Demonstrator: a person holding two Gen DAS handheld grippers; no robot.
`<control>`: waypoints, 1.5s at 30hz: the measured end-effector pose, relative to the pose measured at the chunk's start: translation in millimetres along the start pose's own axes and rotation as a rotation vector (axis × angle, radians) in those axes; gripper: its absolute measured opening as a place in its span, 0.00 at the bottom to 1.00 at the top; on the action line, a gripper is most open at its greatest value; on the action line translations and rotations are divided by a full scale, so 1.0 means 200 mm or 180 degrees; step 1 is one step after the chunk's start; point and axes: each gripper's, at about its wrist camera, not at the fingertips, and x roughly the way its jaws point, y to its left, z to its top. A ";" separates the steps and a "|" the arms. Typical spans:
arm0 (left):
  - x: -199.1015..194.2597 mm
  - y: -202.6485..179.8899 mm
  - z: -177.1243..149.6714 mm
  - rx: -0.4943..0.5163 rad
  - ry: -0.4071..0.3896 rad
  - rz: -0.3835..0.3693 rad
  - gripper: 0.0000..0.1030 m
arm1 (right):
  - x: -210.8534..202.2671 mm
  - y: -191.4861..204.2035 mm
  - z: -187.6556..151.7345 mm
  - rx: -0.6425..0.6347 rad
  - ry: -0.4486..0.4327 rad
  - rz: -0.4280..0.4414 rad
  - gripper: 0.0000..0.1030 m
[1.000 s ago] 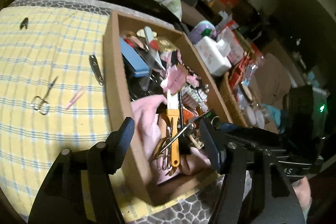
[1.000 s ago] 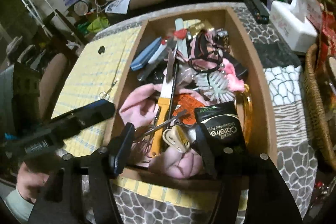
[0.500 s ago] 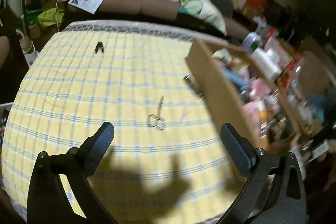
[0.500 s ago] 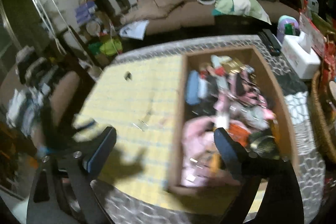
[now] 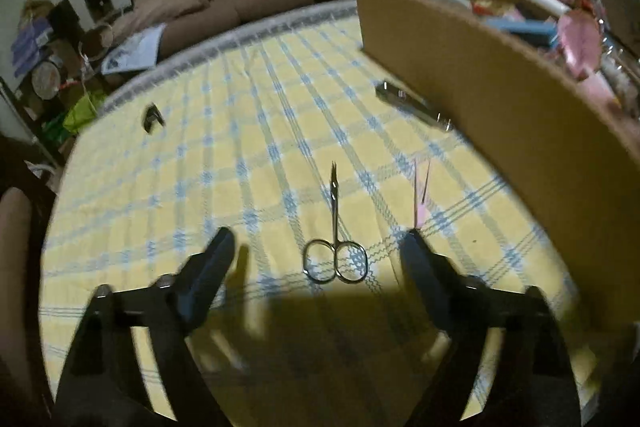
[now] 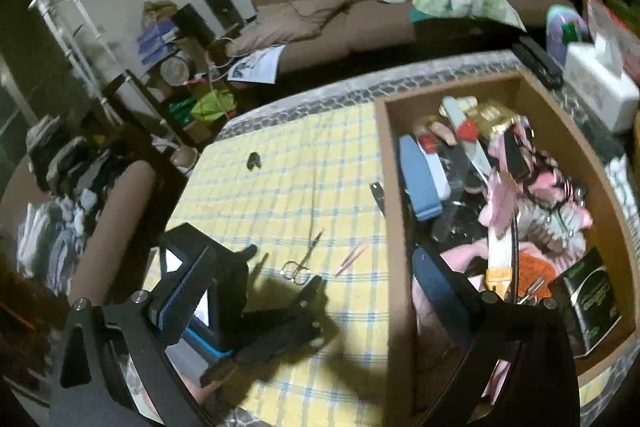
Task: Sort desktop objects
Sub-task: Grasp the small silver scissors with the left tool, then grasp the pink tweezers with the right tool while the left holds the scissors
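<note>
In the left wrist view, the left hand-held gripper (image 5: 316,255) is seen angled down over the yellow checked table (image 5: 192,163), its jaws spread and having just been closing, with nothing pressed between the pads. The scissors (image 5: 335,239) lie flat on the table between the two fingers, the finger loops nearest the camera and the blades pointing away; neither finger is seen to touch them. Pink tweezers (image 5: 420,195) lie just beyond the right finger (image 5: 424,267), and a metal clipper (image 5: 414,106) lies further off beside the box (image 5: 500,95). A small dark clip (image 5: 152,117) lies well apart on the left. In the right wrist view, the right hand-held gripper (image 6: 316,275) is held wide open and empty, straddling the box wall (image 6: 394,227), with the scissors (image 6: 300,261) seen on the table ahead.
</note>
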 end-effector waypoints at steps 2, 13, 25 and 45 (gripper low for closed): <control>0.02 0.02 -0.03 -0.0137 -0.0040 -0.0141 0.56 | 0.01 -0.04 0.00 0.0067 -0.0001 -0.0008 0.98; -0.15 0.30 -0.08 -0.0892 -0.0074 -0.0636 0.05 | 0.02 -0.03 -0.01 0.0016 0.0018 0.0096 0.98; -0.70 0.65 -0.17 -0.1546 -0.0641 -0.0850 0.05 | 0.28 0.20 -0.08 0.0185 0.0384 0.0289 0.98; -0.65 0.87 -0.22 -0.1845 -0.0712 -0.1097 0.05 | 0.81 0.09 -0.34 -0.0085 0.0008 -0.1510 0.42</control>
